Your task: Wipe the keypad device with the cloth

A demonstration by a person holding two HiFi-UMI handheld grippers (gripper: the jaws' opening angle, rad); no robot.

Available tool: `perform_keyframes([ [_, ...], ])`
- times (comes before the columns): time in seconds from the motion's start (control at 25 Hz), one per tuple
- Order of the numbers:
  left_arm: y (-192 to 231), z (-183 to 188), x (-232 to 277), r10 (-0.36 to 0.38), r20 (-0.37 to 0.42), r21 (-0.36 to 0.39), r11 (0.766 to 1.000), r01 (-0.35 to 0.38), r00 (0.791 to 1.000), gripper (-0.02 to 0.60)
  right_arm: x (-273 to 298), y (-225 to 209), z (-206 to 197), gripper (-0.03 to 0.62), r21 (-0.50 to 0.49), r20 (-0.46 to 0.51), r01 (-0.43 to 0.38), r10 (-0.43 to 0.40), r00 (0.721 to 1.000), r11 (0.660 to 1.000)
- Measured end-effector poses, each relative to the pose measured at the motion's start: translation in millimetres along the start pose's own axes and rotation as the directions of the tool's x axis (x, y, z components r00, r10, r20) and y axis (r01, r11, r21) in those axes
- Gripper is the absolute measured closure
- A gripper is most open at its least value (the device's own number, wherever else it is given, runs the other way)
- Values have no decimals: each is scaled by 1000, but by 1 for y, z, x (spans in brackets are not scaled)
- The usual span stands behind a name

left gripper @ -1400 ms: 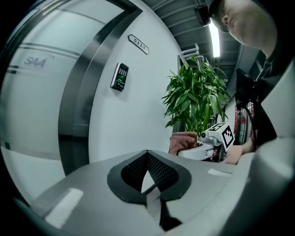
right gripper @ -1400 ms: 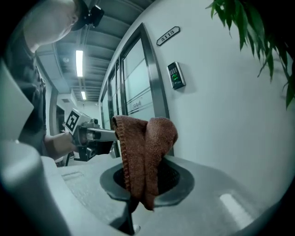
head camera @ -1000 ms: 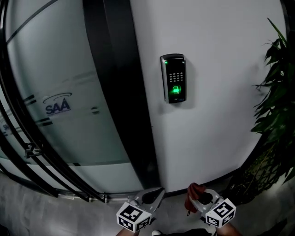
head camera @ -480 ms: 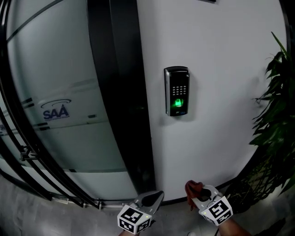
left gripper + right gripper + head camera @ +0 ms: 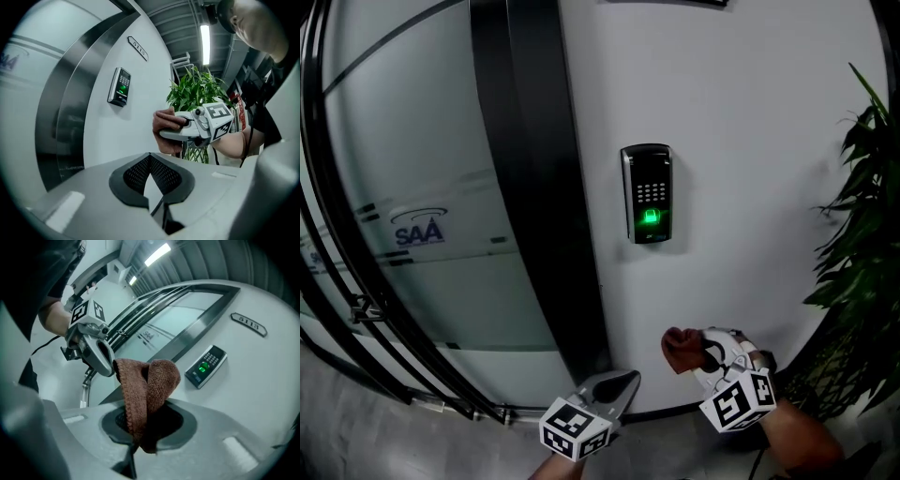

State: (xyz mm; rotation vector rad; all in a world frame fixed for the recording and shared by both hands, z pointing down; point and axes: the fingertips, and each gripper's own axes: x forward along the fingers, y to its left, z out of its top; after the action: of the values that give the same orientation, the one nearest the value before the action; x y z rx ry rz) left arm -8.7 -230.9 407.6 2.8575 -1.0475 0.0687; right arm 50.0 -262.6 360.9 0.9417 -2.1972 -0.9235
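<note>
**Cloth held ready below a wall keypad**

Shows a keypad device mounted upright on a white wall, long side vertical, with a green light glowing low on its face. To its left, a dark door frame and frosted glass; at the far right, a leafy plant.

Low in the head view, the right gripper, jaws clamped tight on a folded brown cloth, a bunched loop of it standing out past the tips. Further left and nearer, the left gripper, jaws closed together at the tips with nothing between them.

Keypad device well apart from the cloth: above it and a touch left, on the far wall. Right gripper plainly the nearer of the two to the keypad device.

Wiping not yet begun, by the look of it. Next move likely a lift up and forward with the right gripper, then strokes along the tall face, top to bottom.
</note>
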Motion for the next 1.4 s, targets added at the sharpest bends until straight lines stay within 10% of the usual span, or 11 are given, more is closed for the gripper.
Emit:
perform_keyframes([
  [0.28, 4, 18, 12, 19, 6, 52, 998, -19, 1000, 566, 24, -94, 57, 540, -258, 48, 173, -166, 985, 951],
  [0.84, 8, 17, 6, -13, -5, 69, 998, 13, 1000, 565, 76, -231, 156, 540, -621, 115, 487, -543, 832, 615],
  [1.4, 9, 13, -2, -11, 13, 53, 999, 10, 1000, 565, 98, -254, 154, 540, -652, 46, 456, -569, 821, 606],
])
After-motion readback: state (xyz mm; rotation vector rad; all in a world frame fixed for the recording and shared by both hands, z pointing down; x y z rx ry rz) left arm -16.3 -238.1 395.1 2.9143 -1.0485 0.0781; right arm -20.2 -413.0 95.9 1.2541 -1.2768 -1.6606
